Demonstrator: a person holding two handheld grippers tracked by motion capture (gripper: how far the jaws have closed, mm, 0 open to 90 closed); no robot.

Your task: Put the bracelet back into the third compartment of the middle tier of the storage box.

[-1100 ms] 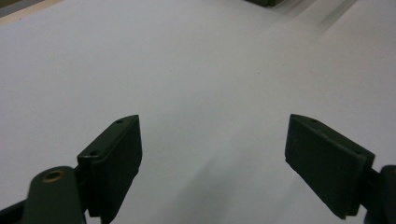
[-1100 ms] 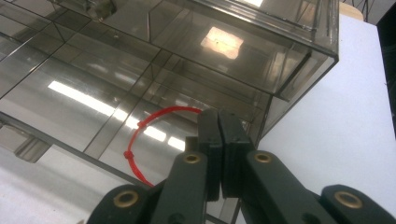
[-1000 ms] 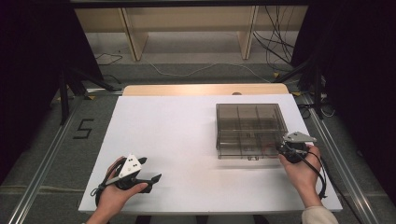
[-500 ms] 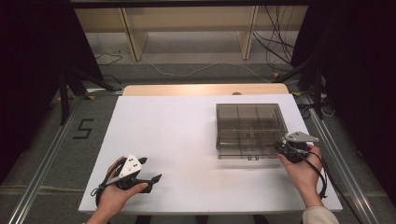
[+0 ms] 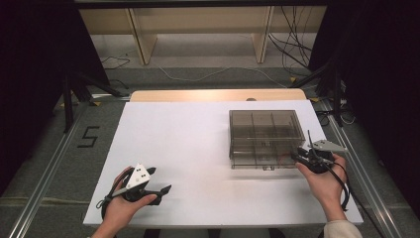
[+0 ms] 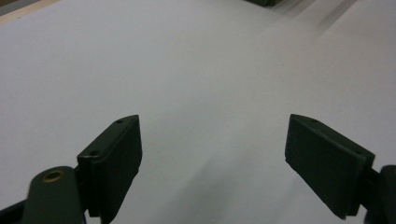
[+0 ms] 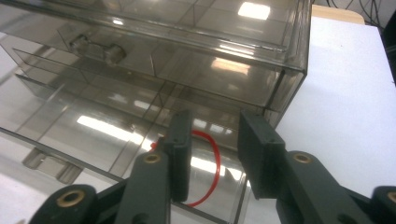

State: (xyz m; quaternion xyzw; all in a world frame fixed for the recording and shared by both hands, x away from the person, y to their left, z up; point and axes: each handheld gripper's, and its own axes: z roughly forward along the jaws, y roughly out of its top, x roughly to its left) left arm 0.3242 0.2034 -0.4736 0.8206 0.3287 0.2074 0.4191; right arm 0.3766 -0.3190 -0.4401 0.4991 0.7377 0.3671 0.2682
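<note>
A smoky clear drawer box (image 5: 265, 134) stands on the right half of the white table (image 5: 198, 144). In the right gripper view its lower drawer (image 7: 93, 126) is pulled out, and a thin red ring (image 7: 217, 161) lies inside it. My right gripper (image 5: 298, 157) is at the box's near right corner. Its jaws (image 7: 215, 140) have just been opening; they stand apart over the ring and do not press on it. My left gripper (image 5: 159, 179) rests low over the table's near left. It is open (image 6: 212, 154), with nothing between its jaws.
A wooden strip (image 5: 218, 95) borders the table's far edge. Metal rails (image 5: 49, 163) run along both sides, and a "5" (image 5: 89, 136) is marked on the floor at the left. Cables (image 5: 297, 44) lie beyond the table.
The right gripper's jaws have parted a little at the box's corner. Both hands stay where they were, and the box has not moved.
</note>
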